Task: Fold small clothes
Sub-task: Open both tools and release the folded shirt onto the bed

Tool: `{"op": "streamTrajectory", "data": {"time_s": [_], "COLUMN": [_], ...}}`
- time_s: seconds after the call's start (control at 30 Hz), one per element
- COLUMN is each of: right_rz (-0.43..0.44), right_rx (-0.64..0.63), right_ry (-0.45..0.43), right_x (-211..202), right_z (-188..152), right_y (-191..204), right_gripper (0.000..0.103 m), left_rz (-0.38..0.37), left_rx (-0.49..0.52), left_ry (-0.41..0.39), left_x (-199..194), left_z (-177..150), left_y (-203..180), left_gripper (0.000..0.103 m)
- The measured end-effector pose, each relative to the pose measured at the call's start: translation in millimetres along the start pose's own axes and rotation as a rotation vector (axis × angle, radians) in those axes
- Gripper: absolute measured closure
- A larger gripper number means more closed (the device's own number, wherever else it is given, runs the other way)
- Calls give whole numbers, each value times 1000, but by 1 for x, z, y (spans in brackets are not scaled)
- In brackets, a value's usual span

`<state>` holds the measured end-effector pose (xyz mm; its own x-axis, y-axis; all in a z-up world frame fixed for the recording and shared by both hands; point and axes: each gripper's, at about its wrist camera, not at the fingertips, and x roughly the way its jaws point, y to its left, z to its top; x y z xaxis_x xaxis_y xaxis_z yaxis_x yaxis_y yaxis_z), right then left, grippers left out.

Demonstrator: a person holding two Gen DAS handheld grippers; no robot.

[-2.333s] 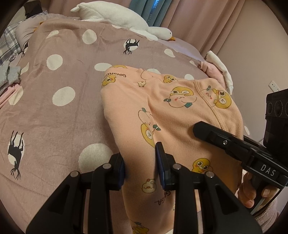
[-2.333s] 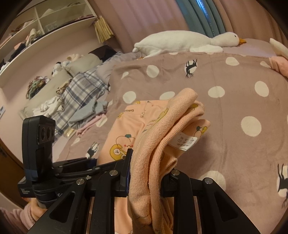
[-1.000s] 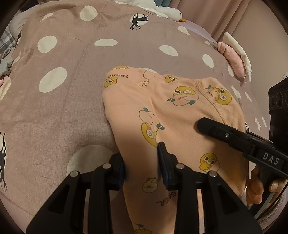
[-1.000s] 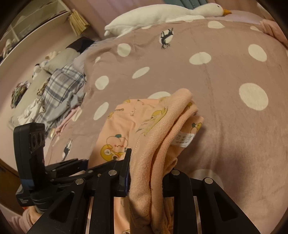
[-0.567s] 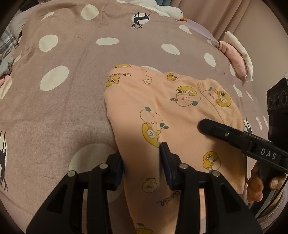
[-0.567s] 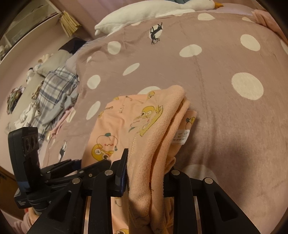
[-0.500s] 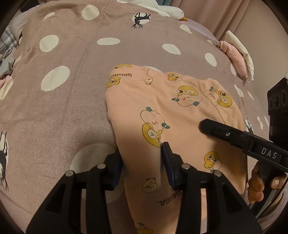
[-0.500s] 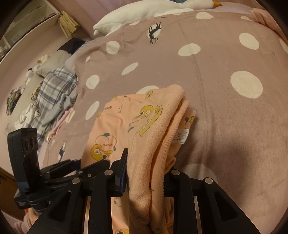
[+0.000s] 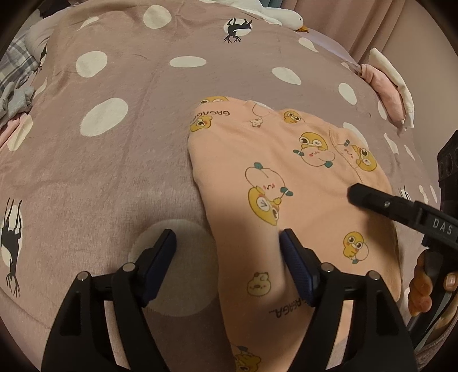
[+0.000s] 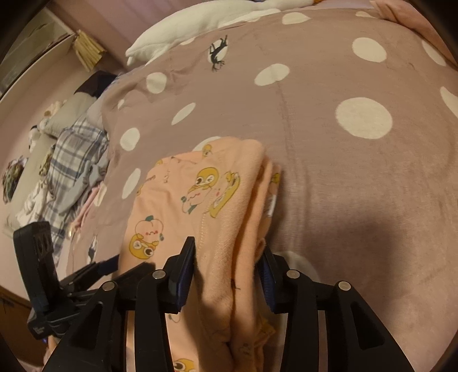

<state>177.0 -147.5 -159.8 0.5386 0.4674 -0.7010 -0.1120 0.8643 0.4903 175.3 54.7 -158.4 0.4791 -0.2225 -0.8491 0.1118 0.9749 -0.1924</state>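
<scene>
On the peach garment (image 9: 286, 183), upside-down "GAGAGA"; "DAS" on the right gripper (image 9: 400, 209).

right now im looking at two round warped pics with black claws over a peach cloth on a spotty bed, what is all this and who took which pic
No robot here: a person holds a two-finger clamp in each hand, and a wide-angle camera on each clamp looks along its fingers, which gives the round, warped look.

One picture comes from the left gripper, the other from the right gripper. Each also catches the other clamp at its edge.

On the polka-dot blanket lies a folded peach garment printed with cartoon ducks. A white plush goose lies at the far end, and plaid clothes are heaped to one side.

Both clamps' jaws are opening. The left one's pads stand clear of the garment's edge; the bunched cloth still sits between the right one's.
</scene>
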Motion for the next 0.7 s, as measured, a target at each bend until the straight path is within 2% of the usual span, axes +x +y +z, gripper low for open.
{"op": "streamTrajectory", "data": {"time_s": [0.37, 0.7], "right_rz": [-52, -56], "right_rx": [-37, -86], "right_ry": [-24, -32], "right_x": [-11, -20], "right_z": [-3, -10], "right_y": [4, 15], "right_gripper": [63, 63], "left_rz": [21, 34], "left_rx": [-9, -10], "left_ry": [7, 5], "left_x": [-9, -18], "left_z": [-10, -23], "left_y": [3, 1], "left_gripper": [23, 23]}}
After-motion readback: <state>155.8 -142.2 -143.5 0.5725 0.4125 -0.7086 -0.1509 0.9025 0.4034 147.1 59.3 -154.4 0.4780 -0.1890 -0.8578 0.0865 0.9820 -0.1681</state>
